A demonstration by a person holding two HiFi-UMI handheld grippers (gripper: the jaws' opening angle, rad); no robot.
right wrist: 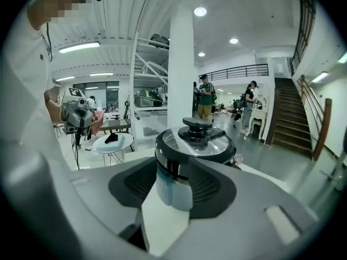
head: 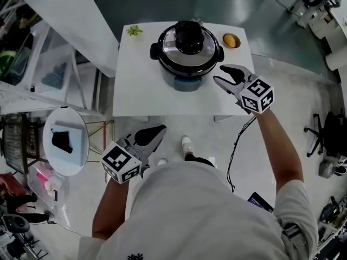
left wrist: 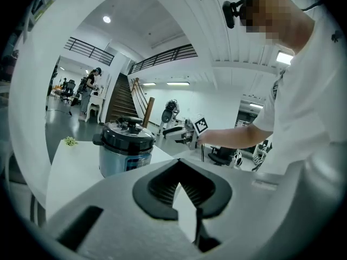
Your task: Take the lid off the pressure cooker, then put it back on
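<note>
A workshop with a grey floor lies below in the head view, and a white table (head: 135,91) stands in the middle of it. The pressure cooker (head: 187,56) sits toward the far edge of the table with its lid (head: 190,39) on. A small green plant (head: 134,30) lies at its left and an orange item (head: 231,40) at its right. The right gripper (head: 218,73) is over the table just beside the cooker's right side, with its jaws parted and not touching the cooker. The left gripper (head: 160,131) hangs off the near edge of the table, well apart from the cooker. A round side table (head: 65,142) stands to the left.

In the left gripper view, a staircase (left wrist: 119,99) rises in the background. The cooker (left wrist: 127,148) stands on the table (left wrist: 70,167) ahead and to the left, with the plant (left wrist: 69,141) beyond it. The left gripper (left wrist: 179,166) has its jaw tips meeting, with nothing gripped.

In the right gripper view, a white pillar (right wrist: 181,75) stands behind the cooker (right wrist: 176,186) and people (right wrist: 205,102) stand further back. The lid (right wrist: 198,137) rests closed on the cooker. The right gripper (right wrist: 173,164) points at the cooker's body. Its jaws are spread, with the cooker showing through the gap and not clasped.
</note>
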